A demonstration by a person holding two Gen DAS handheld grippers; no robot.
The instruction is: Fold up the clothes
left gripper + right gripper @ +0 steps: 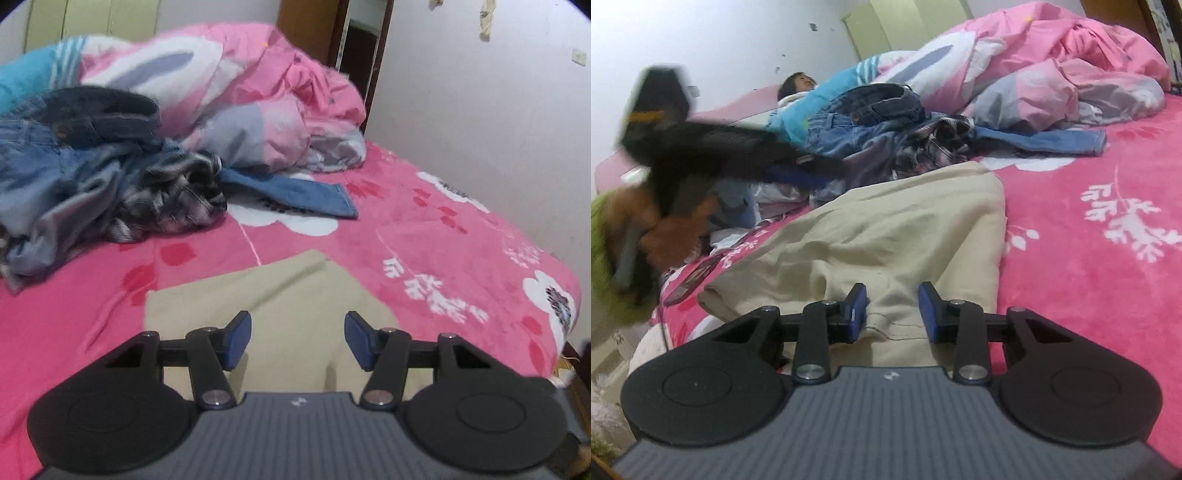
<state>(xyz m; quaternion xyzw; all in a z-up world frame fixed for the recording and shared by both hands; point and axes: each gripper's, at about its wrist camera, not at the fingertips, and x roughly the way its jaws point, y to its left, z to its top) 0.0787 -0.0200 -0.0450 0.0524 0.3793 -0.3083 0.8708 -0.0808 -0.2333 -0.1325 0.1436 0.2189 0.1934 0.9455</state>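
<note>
Beige trousers are spread on the pink flowery blanket, right under and ahead of both grippers. The left gripper has its blue pads wide apart and hangs over the cloth with nothing between them. The right gripper is spread too, a bit narrower, sitting low at a stitched hem of the trousers, cloth showing in the gap, but I can't tell if the pads touch it. From the right camera the left gripper is a dark blur off to the left, hand wrapped round its handle. Further ahead, a heap of jeans and a checked shirt, then a bunched pink duvet behind that. A child in a blue top is lying past the heap
</note>
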